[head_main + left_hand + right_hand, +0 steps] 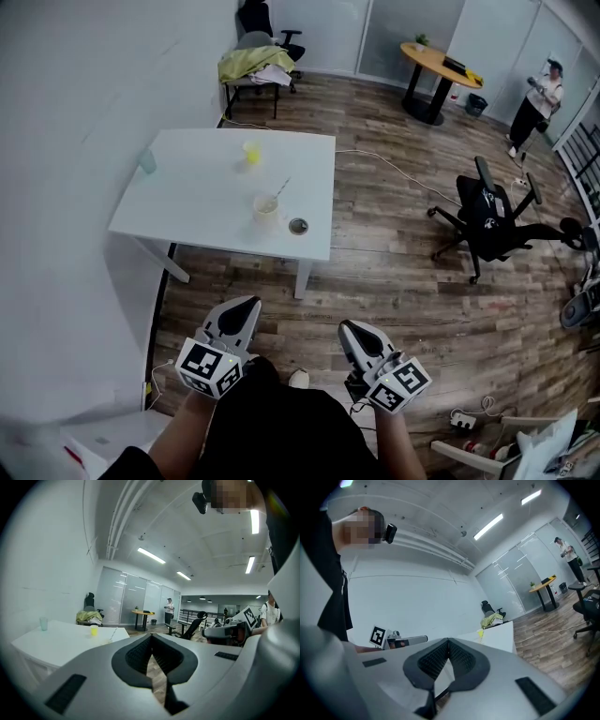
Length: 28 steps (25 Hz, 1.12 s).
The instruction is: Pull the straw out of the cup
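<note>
A clear cup [266, 210] with a thin straw [281, 187] leaning out to the right stands near the front of the white table [187, 206]. In the left gripper view only the straw [114, 633] shows above the jaws. My left gripper [247, 307] and right gripper [350, 329] are held low near my body, well short of the table and apart from the cup. Both are shut with nothing between the jaws, as seen in the left gripper [151, 638] view and the right gripper [448, 642] view.
On the table also stand a yellow cup [251, 152], a teal cup [148, 161] at the left edge and a small round lid [298, 225]. A black office chair [492, 220] is at the right, a person [536, 105] stands far right, and a round wooden table [439, 64] is behind.
</note>
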Tool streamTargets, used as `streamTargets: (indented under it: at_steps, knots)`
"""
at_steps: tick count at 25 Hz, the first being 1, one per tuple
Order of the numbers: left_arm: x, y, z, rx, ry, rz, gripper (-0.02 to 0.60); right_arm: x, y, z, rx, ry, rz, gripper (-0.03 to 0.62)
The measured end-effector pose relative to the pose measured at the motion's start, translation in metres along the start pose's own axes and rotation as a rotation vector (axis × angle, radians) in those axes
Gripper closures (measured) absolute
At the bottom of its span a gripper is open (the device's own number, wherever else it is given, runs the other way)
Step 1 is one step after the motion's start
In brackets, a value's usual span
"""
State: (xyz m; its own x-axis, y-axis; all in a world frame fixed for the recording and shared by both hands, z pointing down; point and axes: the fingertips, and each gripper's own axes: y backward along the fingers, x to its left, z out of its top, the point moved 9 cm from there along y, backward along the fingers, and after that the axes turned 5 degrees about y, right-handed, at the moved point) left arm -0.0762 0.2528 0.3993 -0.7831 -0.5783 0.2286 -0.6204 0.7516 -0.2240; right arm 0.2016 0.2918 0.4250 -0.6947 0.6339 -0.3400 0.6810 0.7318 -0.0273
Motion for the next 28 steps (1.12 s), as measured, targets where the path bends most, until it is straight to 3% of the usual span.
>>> streamTargets:
  at_steps: [14, 28]
  knots:
    - [0.015, -0.018, 0.003, -0.007, 0.003, 0.025, 0.568, -0.020, -0.012, -0.003, 0.012, -0.018, -0.002, 0.577]
    - [0.081, -0.072, 0.019, 0.027, 0.010, 0.008, 0.568, -0.055, -0.085, 0.007, 0.036, -0.032, -0.018, 0.577]
